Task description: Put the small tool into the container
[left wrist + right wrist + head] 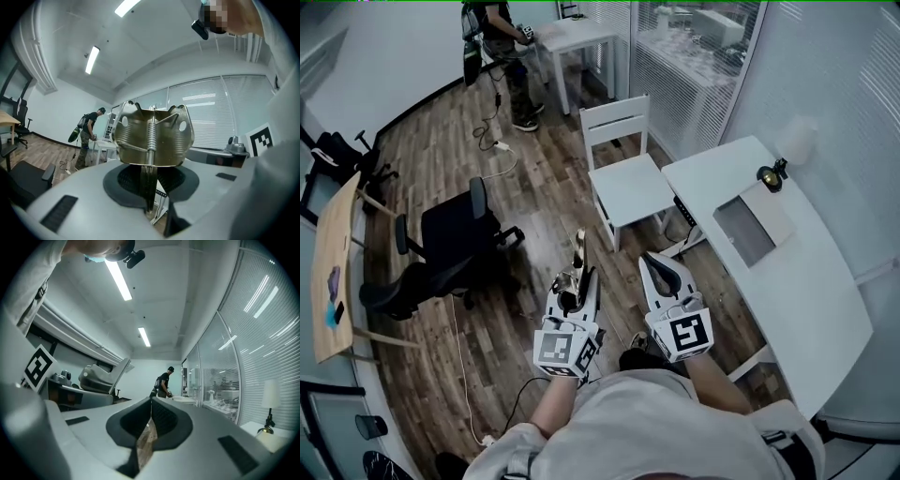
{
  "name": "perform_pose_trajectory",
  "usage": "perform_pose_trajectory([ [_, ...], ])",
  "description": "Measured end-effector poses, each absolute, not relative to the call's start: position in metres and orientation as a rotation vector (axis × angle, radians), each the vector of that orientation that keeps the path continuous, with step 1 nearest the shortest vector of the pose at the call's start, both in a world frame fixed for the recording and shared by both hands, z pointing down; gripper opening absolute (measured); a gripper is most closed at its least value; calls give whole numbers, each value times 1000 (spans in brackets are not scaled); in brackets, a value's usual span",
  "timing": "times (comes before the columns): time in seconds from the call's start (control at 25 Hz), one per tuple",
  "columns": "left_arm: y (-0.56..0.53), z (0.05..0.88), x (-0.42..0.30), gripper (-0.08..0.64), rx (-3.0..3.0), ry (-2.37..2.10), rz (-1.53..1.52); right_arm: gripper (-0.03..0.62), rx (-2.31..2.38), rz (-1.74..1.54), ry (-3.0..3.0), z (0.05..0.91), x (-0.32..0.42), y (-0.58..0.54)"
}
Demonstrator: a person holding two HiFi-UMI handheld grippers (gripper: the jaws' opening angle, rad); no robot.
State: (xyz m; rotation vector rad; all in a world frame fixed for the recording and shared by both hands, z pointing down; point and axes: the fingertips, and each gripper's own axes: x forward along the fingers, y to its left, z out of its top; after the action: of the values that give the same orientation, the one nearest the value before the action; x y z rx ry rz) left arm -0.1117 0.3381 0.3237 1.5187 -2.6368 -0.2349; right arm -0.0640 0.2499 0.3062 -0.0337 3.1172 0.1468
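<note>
- Open floor [539,192] stretches ahead of both tongs, between a black chair [450,239] on the left and a white chair [628,183] on the right.
- A cable [461,366] runs over the floor on the left, below the black chair.
- The white table [811,300] fills the right side. Its long left edge slants from the near right up to a far corner just beside the white chair's seat.
- The table's near half is bare. Its things sit toward the far end.
- A flat grey box [741,230] lies near the table's far left edge with a pale flap beside it. I can make out nothing lying on its grey inside.
- A small lamp [772,175] stands just beyond the box, near the far edge.
- The tool [577,248], a brass spring clip, is over the floor, well apart from the table's left edge. It stands upright in the left tongs [577,286], which pinch its lower end.
- The right tongs [661,267] are pressed together with nothing between them. They are nearer the table's left edge than the left tongs.
- Another person [502,47] stands at the far end of the floor.
</note>
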Motion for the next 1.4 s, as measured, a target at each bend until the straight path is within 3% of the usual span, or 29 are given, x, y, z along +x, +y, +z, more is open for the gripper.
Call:
perform_pose_trajectory([
  [0.72, 141, 342, -204, 81, 1747, -2488, -128, 26, -342, 15, 3168, 348, -133, 49],
  [1.08, 45, 341, -265, 81, 2091, -2245, -35, 26, -707, 19, 3143, 354, -176, -21],
  [1.4, -22, 355, -278, 81, 2408, -1879, 23, 26, -1167, -24, 3030, 364, -175, -56],
])
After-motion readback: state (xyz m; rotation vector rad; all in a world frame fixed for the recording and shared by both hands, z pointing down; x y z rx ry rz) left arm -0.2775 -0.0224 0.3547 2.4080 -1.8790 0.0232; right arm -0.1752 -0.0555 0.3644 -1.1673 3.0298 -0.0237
